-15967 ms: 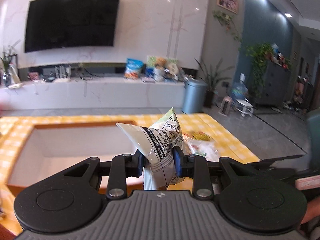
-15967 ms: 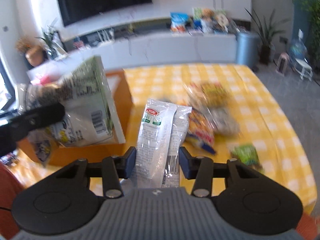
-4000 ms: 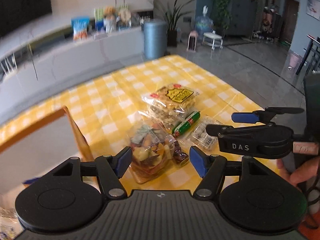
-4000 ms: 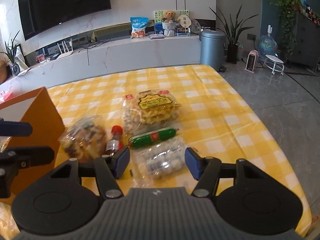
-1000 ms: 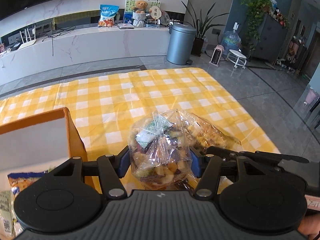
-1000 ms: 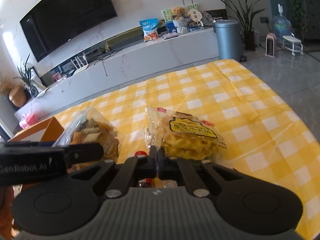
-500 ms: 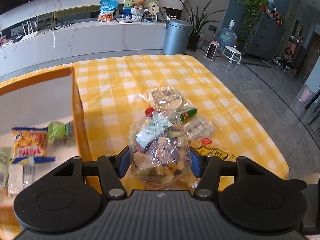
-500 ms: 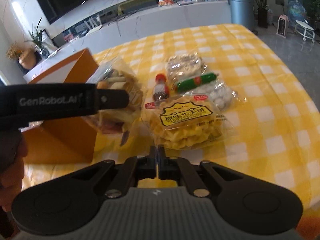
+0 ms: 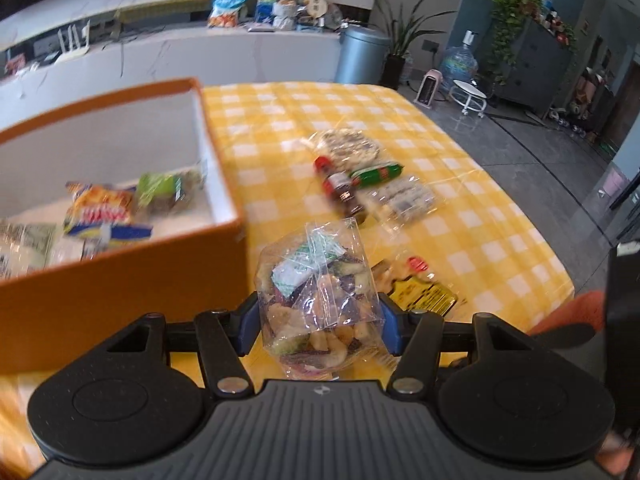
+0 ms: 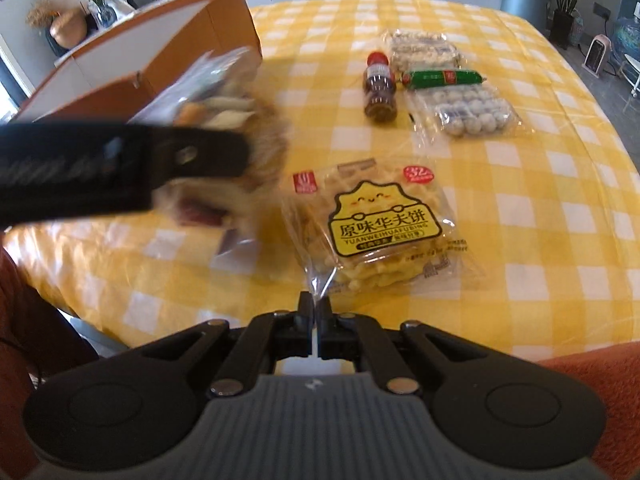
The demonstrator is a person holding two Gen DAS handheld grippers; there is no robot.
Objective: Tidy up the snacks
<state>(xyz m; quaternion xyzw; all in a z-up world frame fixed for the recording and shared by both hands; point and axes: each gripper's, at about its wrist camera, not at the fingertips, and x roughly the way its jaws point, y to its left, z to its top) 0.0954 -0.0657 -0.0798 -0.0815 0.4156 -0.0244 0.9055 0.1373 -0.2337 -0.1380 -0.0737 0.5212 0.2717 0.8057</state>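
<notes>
Orange box: packets inside. Just right of the orange box, the left gripper is clamped on a clear mixed-snack bag. Farther right, the right gripper, fingers together, pinches the corner of a waffle packet. Beyond: a green sausage.

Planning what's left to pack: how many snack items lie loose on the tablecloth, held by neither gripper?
4: a small brown bottle, a green sausage stick, a bag of pale biscuits behind them, and a bag of round white sweets. Others may hide behind the left gripper.
</notes>
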